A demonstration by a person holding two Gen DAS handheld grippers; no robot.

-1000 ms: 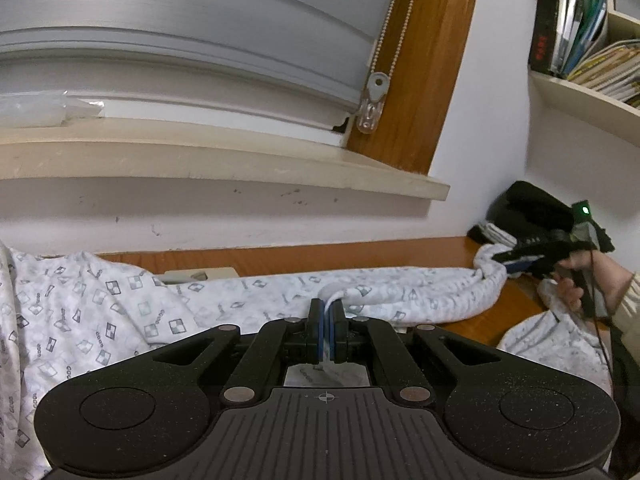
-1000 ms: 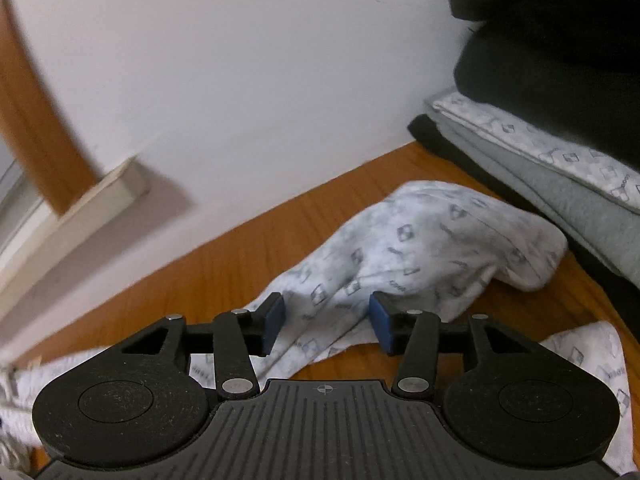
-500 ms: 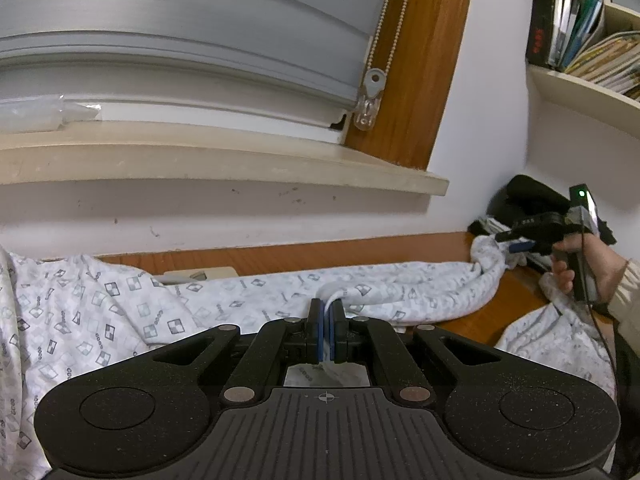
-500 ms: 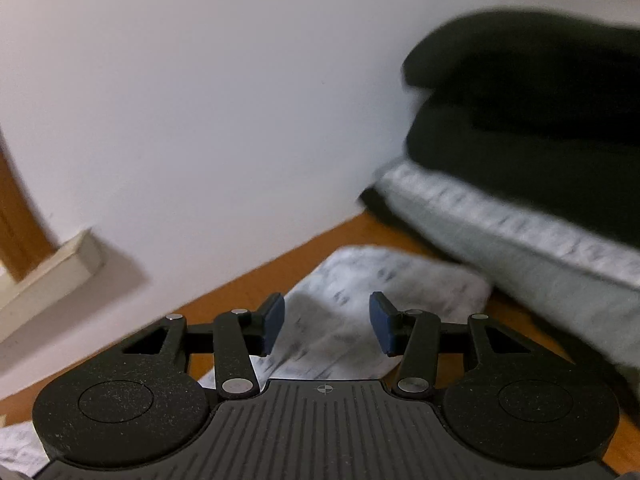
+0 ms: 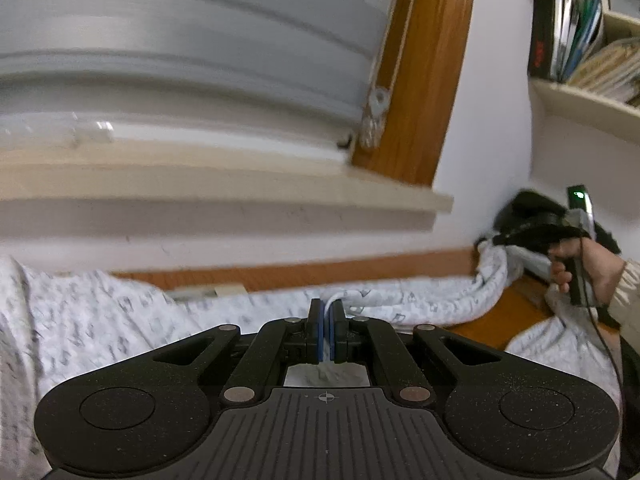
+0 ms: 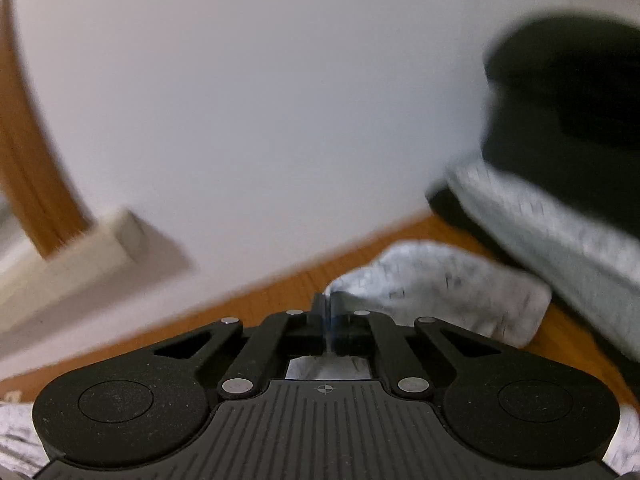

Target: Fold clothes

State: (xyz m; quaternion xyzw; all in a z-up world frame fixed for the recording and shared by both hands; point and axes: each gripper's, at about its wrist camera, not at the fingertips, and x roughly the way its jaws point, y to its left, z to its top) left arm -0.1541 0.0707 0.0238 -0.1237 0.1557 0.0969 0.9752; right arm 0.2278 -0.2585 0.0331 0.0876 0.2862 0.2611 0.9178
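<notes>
A white garment with a small grey square print (image 5: 100, 312) lies stretched across the wooden table (image 5: 492, 316). My left gripper (image 5: 327, 312) is shut on a fold of it near the middle. At the far right of the left wrist view a hand (image 5: 588, 264) holds my right gripper (image 5: 500, 240) at the garment's far end. In the right wrist view my right gripper (image 6: 327, 304) is shut on an edge of the white printed garment (image 6: 440, 280), whose bunched end lies just ahead on the wood.
A stack of folded clothes, black over grey (image 6: 560, 168), sits at the right against the white wall. A window sill (image 5: 224, 196) and blind run above the table's back edge. A bookshelf (image 5: 580, 64) hangs at upper right.
My right gripper has gone from open to shut on the garment's end and has tilted up toward the wall. My left gripper keeps its hold and has shifted slightly.
</notes>
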